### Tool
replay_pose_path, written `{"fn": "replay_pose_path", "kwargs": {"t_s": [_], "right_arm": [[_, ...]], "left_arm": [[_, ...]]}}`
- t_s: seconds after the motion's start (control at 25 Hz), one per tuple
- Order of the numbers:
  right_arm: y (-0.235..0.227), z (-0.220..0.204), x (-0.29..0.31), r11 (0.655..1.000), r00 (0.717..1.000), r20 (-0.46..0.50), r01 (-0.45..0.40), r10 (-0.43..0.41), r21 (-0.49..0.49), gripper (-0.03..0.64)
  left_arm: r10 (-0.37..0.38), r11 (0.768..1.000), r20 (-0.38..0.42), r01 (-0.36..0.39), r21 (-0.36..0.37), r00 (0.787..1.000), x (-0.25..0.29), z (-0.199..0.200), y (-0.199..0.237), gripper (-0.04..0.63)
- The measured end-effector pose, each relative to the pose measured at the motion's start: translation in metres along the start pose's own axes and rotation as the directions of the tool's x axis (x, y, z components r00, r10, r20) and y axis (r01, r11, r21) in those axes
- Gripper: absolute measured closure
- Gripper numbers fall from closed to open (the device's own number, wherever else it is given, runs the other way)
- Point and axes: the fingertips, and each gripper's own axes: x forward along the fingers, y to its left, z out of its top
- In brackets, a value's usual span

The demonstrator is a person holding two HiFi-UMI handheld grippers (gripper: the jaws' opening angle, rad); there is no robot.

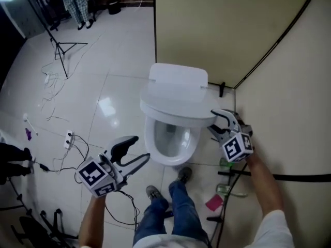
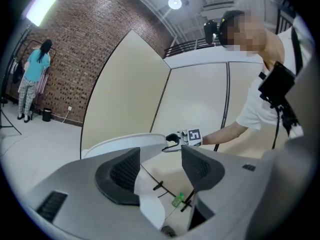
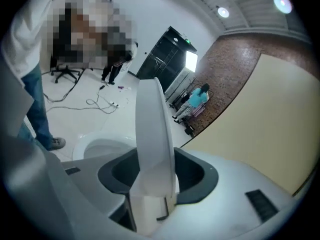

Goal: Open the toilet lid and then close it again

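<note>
The white toilet lid [image 1: 173, 99] hangs partway down over the open bowl [image 1: 168, 138], hinged at the tank [image 1: 178, 76]. My right gripper [image 1: 220, 122] is shut on the lid's right edge. In the right gripper view the lid [image 3: 152, 134] runs edge-on between the jaws of the right gripper [image 3: 155, 179], both pads against it, with the bowl [image 3: 97, 146] below left. My left gripper [image 1: 138, 150] is held open and empty to the lower left of the bowl, apart from the toilet. The left gripper view looks past the left gripper [image 2: 161, 164] to the lid [image 2: 125, 141] and the right gripper [image 2: 172, 140].
Beige partition walls [image 1: 222, 25] close in behind and right of the toilet. Cables [image 1: 57, 87] and a power strip [image 1: 68, 138] lie on the tiled floor at left. A green bottle [image 1: 226, 163] and a pink item [image 1: 213, 202] sit by the right wall. The person's shoes [image 1: 183, 174] stand before the bowl.
</note>
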Motion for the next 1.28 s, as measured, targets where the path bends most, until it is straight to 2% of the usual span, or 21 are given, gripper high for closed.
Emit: {"fn": "replay_pose_path", "kwargs": {"t_s": [0.2,0.32,0.44,0.56,0.64,0.72,0.84,1.0,1.12,1.2,1.28], "right_arm": [[0.102,-0.037,0.003,0.979,0.989,-0.066,0.116,-0.129,-0.169,0.411],[0.153,-0.057,0.012,0.954,0.977,-0.094,0.163,-0.192,-0.253,0.411],[0.198,-0.077,0.026,0.921,0.968,-0.081,0.198,-0.237,-0.336,0.410],[0.238,-0.094,0.041,0.902,0.971,-0.050,0.198,-0.234,-0.385,0.396],[0.263,-0.109,0.051,0.895,0.977,-0.054,0.168,-0.208,-0.413,0.311],[0.287,-0.126,0.062,0.891,0.980,-0.076,0.133,-0.183,-0.434,0.276],[0.320,-0.148,0.080,0.899,0.985,-0.124,0.056,-0.121,-0.434,0.276],[0.350,-0.163,0.101,0.930,0.981,-0.188,-0.030,-0.042,-0.367,0.273],[0.353,-0.163,0.104,0.944,0.976,-0.217,-0.059,-0.013,-0.324,0.268],[0.349,-0.158,0.104,0.963,0.972,-0.232,-0.090,0.029,-0.253,0.268],[0.335,-0.142,0.094,0.981,0.977,-0.213,-0.066,0.026,-0.182,0.268]], "left_arm": [[0.036,0.998,-0.008,-0.036,-0.046,0.999,-0.006,-0.054,-0.018,0.337],[0.063,0.996,-0.025,-0.064,-0.060,0.998,-0.008,-0.083,-0.022,0.338],[0.096,0.992,-0.021,-0.097,-0.075,0.995,-0.008,-0.109,-0.024,0.337],[0.135,0.989,0.020,-0.134,-0.056,0.991,-0.006,-0.126,-0.029,0.337],[0.148,0.988,0.022,-0.146,-0.053,0.989,0.000,-0.140,-0.039,0.337],[0.147,0.986,-0.001,-0.146,-0.074,0.989,0.006,-0.157,-0.052,0.337],[0.147,0.987,-0.001,-0.146,-0.067,0.989,0.013,-0.177,-0.067,0.337],[0.147,0.987,-0.016,-0.147,-0.062,0.989,0.013,-0.197,-0.083,0.337],[0.154,0.986,-0.048,-0.157,-0.057,0.987,0.010,-0.206,-0.089,0.337],[0.169,0.984,-0.050,-0.172,-0.051,0.984,0.010,-0.204,-0.086,0.337],[0.185,0.981,-0.047,-0.187,-0.048,0.982,0.009,-0.196,-0.083,0.337]]}}
